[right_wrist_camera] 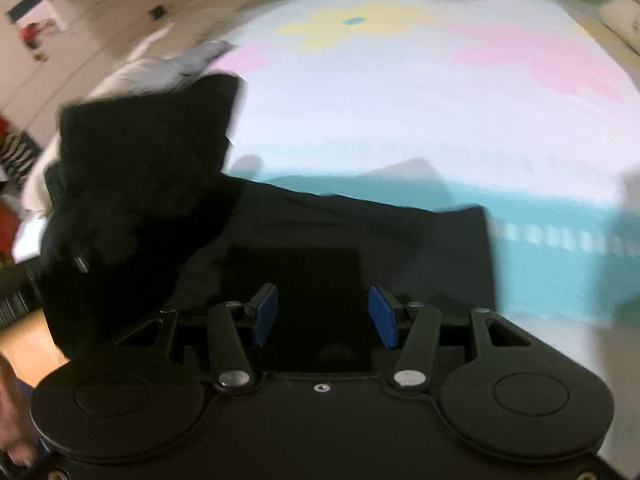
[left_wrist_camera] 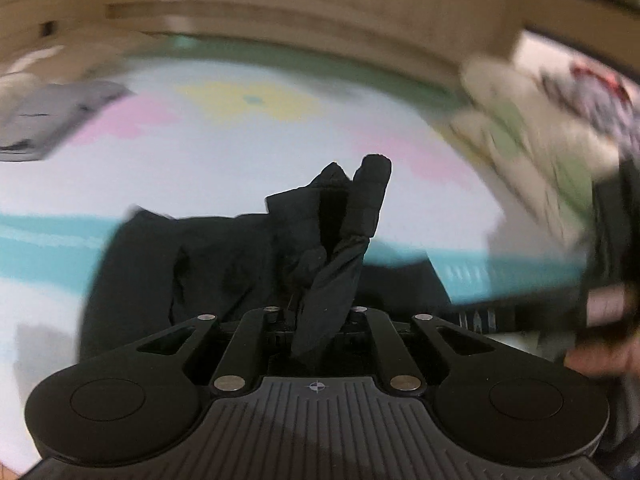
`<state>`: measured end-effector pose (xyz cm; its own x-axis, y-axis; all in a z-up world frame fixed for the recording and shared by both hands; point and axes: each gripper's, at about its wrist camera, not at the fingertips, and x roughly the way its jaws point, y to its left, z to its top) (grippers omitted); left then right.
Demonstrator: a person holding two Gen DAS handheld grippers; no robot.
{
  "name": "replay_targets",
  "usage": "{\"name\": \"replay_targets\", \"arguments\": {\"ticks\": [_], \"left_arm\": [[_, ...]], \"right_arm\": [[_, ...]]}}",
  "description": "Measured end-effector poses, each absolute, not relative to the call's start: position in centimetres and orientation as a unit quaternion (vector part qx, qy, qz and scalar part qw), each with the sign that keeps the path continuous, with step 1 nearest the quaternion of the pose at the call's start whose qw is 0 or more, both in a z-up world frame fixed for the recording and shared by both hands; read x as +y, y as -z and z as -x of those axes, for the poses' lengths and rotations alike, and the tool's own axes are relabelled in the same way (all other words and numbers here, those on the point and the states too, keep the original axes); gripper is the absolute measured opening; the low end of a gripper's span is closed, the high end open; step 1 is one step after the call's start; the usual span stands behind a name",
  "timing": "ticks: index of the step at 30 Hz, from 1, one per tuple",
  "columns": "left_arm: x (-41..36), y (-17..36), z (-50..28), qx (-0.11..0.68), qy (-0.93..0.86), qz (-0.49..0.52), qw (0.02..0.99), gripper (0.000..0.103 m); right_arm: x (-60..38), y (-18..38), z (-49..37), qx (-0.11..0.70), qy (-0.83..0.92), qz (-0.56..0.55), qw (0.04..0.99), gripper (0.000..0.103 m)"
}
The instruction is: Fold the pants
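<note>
Surface: pastel sheet (left_wrist_camera: 208, 160), white with pink and yellow patches and a teal band nearer the cameras; whether it covers a bed or a desk cannot be told; both views are blurred.
Backdrop: tan wall (left_wrist_camera: 280, 4) beyond the far edge of the sheet.
Pants: black pants (right_wrist_camera: 360, 232) lie on the teal band at the near side of the sheet; one part is lifted into a bunched, twisted fold that stands above the rest.
Left hand-held gripper: left hand-held gripper (left_wrist_camera: 316, 316) is closed tight on the twisted fold of the pants, cloth sticking up and out past its tips.
Right hand-held gripper: right hand-held gripper (right_wrist_camera: 322, 316) stands about half open, blue pads (right_wrist_camera: 264, 312) apart, over the flat part of the pants; the pads do not press on cloth, and whether they touch it cannot be told.
Left of pants: grey folded garment (left_wrist_camera: 52, 120) at the far left of the sheet, well apart from the pants.
Right of pants: pale heap of laundry (left_wrist_camera: 528, 128) at the far right edge.
Person: hand (left_wrist_camera: 604, 356) at the right edge of the left wrist view.
</note>
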<state>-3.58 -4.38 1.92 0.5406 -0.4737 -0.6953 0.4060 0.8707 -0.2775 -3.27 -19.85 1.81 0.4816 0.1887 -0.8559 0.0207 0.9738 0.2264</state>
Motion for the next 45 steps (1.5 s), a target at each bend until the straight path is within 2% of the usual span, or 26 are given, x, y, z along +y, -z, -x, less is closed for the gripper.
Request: {"name": "replay_targets", "arguments": {"ticks": [5,7,8,10,14,15,18,21,26,28,33,37,38,39,40,41,43,44,45], "left_arm": [[-8.5,1.0,5.0,0.457,0.290,-0.018,0.841,0.041],[-8.6,1.3,5.6,0.458,0.309,-0.022,0.833,0.056],[-8.7,1.1,6.0,0.454,0.322,-0.024,0.830,0.058],[-8.3,0.4,6.5,0.440,0.346,-0.028,0.828,0.059],[-5.7,-2.1,7.2,0.373,0.366,-0.020,0.852,0.061],[-4.8,-2.6,7.0,0.360,0.366,-0.010,0.858,0.064],[-1.6,-3.4,5.6,0.344,0.346,0.027,0.873,0.072],[0.6,-2.1,3.1,0.378,0.256,0.032,0.889,0.075],[2.9,2.6,-0.5,0.504,0.200,0.079,0.836,0.074],[1.8,3.6,-0.8,0.515,0.203,0.054,0.831,0.075],[-1.0,4.0,0.3,0.492,0.221,-0.050,0.841,0.080],[1.0,3.1,0.6,0.494,0.226,-0.012,0.839,0.080],[1.9,2.8,0.3,0.495,0.223,0.015,0.840,0.080],[2.8,2.5,0.1,0.492,0.216,0.041,0.842,0.080],[4.0,2.1,-0.1,0.488,0.206,0.067,0.846,0.080],[5.2,1.9,-0.4,0.484,0.190,0.088,0.849,0.080],[7.2,1.6,-1.0,0.482,0.156,0.114,0.855,0.080],[8.2,1.5,-1.3,0.481,0.141,0.125,0.856,0.080],[9.0,1.4,-1.5,0.482,0.131,0.134,0.856,0.080]], "right_arm": [[-22.9,-1.2,3.9,0.519,0.002,-0.127,0.845,0.059],[-23.9,-1.4,4.4,0.517,0.013,-0.136,0.845,0.060],[-24.3,-1.4,4.4,0.513,0.017,-0.141,0.847,0.061],[-24.7,-1.7,4.6,0.502,0.026,-0.153,0.851,0.068],[-26.2,-2.6,5.2,0.477,0.018,-0.192,0.858,0.074],[-26.2,-2.7,5.1,0.472,0.012,-0.200,0.858,0.078],[-25.9,-2.7,4.9,0.468,-0.004,-0.211,0.858,0.078],[-25.3,-2.2,4.5,0.480,-0.014,-0.213,0.851,0.080],[-24.1,-0.5,4.0,0.510,-0.025,-0.227,0.829,0.086],[-23.5,0.1,3.9,0.520,-0.026,-0.215,0.826,0.092],[-22.2,1.6,3.4,0.541,-0.028,-0.189,0.819,0.096],[-21.3,1.8,3.1,0.542,-0.036,-0.163,0.823,0.099],[-21.1,1.8,3.0,0.544,-0.042,-0.161,0.822,0.098],[-20.8,1.8,2.9,0.546,-0.047,-0.162,0.821,0.093],[-20.6,1.7,2.9,0.546,-0.054,-0.162,0.820,0.082],[-20.3,1.7,2.8,0.548,-0.057,-0.158,0.819,0.076],[-19.6,1.5,2.8,0.547,-0.060,-0.127,0.825,0.047],[-19.4,1.3,2.9,0.544,-0.066,-0.117,0.829,0.044],[-19.2,0.9,3.0,0.538,-0.069,-0.111,0.833,0.036]]}}
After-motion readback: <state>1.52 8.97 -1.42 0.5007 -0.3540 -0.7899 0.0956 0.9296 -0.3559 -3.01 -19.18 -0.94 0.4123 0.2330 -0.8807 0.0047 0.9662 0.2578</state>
